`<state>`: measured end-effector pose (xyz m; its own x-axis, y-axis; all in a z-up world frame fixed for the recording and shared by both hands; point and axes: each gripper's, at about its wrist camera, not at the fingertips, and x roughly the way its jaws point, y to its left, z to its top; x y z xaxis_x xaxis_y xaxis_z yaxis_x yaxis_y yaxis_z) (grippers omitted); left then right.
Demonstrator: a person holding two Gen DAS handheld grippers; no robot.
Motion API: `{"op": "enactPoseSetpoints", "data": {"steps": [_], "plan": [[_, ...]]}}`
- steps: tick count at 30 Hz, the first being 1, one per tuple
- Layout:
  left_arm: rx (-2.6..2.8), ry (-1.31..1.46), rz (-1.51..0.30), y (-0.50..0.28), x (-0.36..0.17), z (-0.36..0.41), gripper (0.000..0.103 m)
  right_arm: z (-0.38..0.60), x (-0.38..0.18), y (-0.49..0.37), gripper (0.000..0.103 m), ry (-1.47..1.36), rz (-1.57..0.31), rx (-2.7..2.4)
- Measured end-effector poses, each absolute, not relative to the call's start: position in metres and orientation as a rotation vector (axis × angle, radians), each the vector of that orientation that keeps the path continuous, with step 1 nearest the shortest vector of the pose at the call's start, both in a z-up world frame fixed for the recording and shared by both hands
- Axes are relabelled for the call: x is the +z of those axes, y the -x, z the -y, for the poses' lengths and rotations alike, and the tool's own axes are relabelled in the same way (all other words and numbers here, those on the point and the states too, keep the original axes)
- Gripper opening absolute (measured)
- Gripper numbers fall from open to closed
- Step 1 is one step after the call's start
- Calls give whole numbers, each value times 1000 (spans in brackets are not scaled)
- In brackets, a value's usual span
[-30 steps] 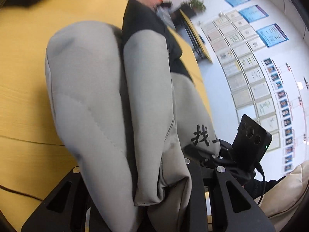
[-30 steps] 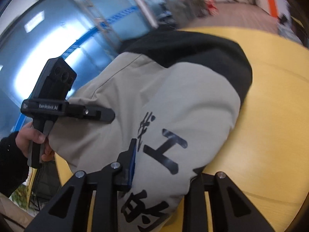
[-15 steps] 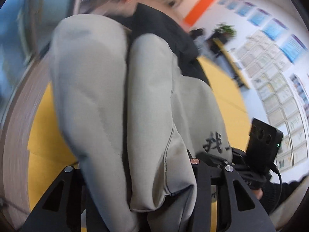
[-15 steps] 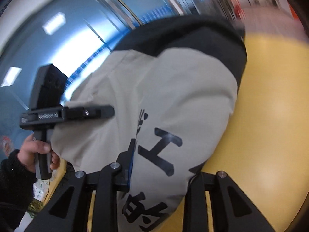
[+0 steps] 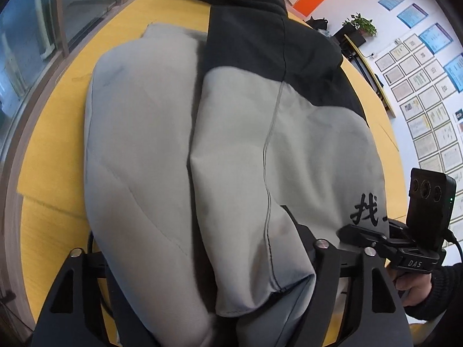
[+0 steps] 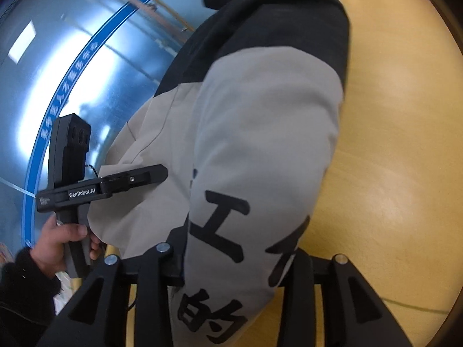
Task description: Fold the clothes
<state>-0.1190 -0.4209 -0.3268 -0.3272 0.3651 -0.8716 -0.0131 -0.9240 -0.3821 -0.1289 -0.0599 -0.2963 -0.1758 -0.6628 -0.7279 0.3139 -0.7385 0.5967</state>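
A padded grey and black jacket point(image 5: 237, 133) with black printed characters lies folded in a thick bundle over the yellow table point(image 5: 52, 133). Its black upper part points away from me. My left gripper point(image 5: 196, 260) is shut on the grey near end, the fabric bulging between its fingers. In the right wrist view the jacket point(image 6: 260, 133) fills the middle, and my right gripper point(image 6: 231, 257) is shut on the printed end. The other gripper shows in each view: the right gripper point(image 5: 361, 234) at the jacket's right corner, and the left gripper point(image 6: 156, 173) clamped on the left edge, held by a hand point(image 6: 58, 240).
The table's curved wooden edge point(image 5: 17, 133) runs along the left, with glass panels point(image 5: 34, 29) beyond it. A wall of framed papers point(image 5: 428, 110) and a potted plant point(image 5: 360, 24) stand to the right. A glass wall with a blue stripe point(image 6: 66, 81) is on the left in the right wrist view.
Both grippers swung with the jacket still in them. The bundle now spreads wider and lies lower over the table, and the background has turned toward the glass wall.
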Motion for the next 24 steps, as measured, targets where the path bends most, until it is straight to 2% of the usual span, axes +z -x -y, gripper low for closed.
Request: {"op": "enactPoseSetpoints", "data": {"steps": [8,11,13,14,18,22,24], "plan": [[2431,1556,375,132,-328,413,95,36,-302,132,39,-1473,525,-1954],[2427,1563,372,130,-323,426,94,27,-303,129,47,-1479,550,-1948],[2451,1555,393,120,-305,434,90,21,-303,128,59,-1482,567,-1944],[2468,1545,404,113,-298,438,90,15,-299,127,61,-1476,560,-1949],[2609,1434,466,48,-227,443,89,-41,-236,96,73,-1330,354,-2075],[2821,1251,567,-44,-130,399,90,-100,-168,63,72,-1157,131,-2188],[2960,1161,596,-84,-65,381,98,-129,-134,46,72,-1066,19,-2235]]}}
